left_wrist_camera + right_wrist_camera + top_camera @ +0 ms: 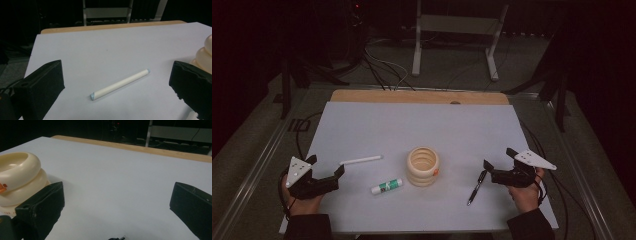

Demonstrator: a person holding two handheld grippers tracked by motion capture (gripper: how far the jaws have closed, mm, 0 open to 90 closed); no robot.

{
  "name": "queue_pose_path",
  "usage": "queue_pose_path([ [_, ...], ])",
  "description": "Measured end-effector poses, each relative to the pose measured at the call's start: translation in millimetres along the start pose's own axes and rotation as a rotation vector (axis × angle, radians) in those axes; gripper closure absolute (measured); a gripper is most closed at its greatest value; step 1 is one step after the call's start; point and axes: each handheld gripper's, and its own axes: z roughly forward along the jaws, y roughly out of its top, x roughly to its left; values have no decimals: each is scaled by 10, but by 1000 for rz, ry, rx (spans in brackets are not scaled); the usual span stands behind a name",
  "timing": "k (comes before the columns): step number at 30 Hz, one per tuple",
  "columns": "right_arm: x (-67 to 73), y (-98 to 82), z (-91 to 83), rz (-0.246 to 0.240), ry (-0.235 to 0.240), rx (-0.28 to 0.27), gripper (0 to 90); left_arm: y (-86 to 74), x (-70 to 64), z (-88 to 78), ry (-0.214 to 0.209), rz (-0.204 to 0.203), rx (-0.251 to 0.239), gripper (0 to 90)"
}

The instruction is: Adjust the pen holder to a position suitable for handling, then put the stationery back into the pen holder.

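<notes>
The left gripper [326,172] sits low at the near edge of the table, held in a person's hand [302,200]. Its two black jaws are spread wide apart and hold nothing. Just in front of them lies a white stick [360,160], like a piece of chalk. In the left gripper view the white stick [120,84] lies flat between the two jaws but a little farther out, slanted, with pale blue tips. It touches neither jaw.

The right gripper [498,164] is held in the other hand [526,192], also near the table's front edge. Its jaws are wide apart too, and empty. A dark pen [476,188] lies on the table with its top end close to the lower jaw. In the right gripper view only the pen's tip [118,238] peeks in low down between the jaws.

A cream cup made of stacked rings [422,166] stands upright between the two grippers, well apart from both. In the right gripper view the cup [18,176] stands just past the left-hand jaw. A glue stick [386,186] lies flat near the cup, off to the side of the left gripper's jaws.

Everything rests on a white sheet [422,125] over the wooden table [412,96].
</notes>
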Motion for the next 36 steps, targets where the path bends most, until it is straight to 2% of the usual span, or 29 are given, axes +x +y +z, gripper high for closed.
queue_pose_path([
  [2,-13,-12,12,10,16,-3,0,23,-17,-21,-2,5,-1,2],
  [7,-23,-14,36,10,20,-6,0,106,-76,-56,-14,32,-13,2],
  [9,-23,-17,17,9,11,-19,0,179,-123,-64,-28,61,-17,2],
  [14,-39,-36,18,-5,0,-15,0,249,-205,-64,-55,84,-17,2],
  [16,-46,-41,18,6,1,-17,0,268,-227,-58,-69,97,-12,2],
  [19,-52,-40,11,5,-3,-26,0,290,-244,-38,-99,96,-8,2],
  [25,-60,-47,13,0,-3,-25,0,332,-296,25,-127,119,13,2],
  [30,-58,-54,10,5,0,-35,0,368,-373,104,-170,146,41,2],
  [36,-50,-55,3,4,0,-38,0,368,-476,148,-211,195,85,2],
])
